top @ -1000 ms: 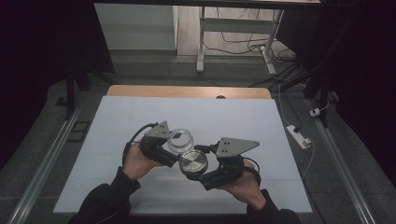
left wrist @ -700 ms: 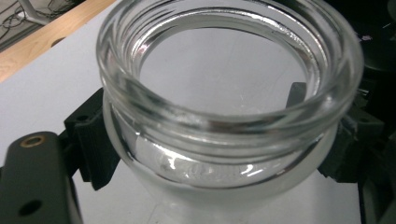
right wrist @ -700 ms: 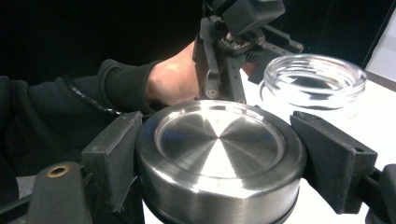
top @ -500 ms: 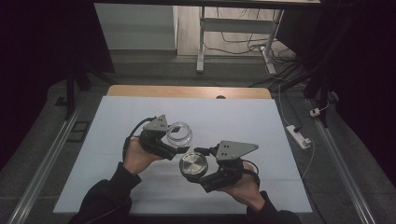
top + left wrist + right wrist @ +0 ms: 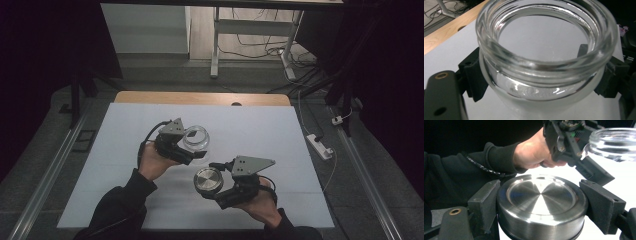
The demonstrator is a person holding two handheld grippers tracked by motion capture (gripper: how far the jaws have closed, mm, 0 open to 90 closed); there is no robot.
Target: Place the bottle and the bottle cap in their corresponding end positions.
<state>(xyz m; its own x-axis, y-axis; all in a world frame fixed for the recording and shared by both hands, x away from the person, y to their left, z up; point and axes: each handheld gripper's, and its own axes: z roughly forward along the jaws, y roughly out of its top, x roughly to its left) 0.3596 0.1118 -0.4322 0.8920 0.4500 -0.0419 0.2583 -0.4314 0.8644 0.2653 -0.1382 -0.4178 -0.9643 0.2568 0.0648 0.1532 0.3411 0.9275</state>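
Left gripper — jaws clamped on the body of a jar, one black pad at each side below the threaded neck. The jar is held mouth open and empty, its rim kept clear of the pads, presumably so that the opening stays free. In the high view the jar sits just left of centre, above the white mat.

Right gripper — jaws clamped on a lid of brushed metal, gripped by its side wall, the flat top left bare. In the high view the lid is at lower centre, near the jar but apart from it.

Jar and lid are each carried in a separate grip — a state judged to suit either a lid just unscrewed or one about to be fitted.

Table edge — bare wood, at upper centre.
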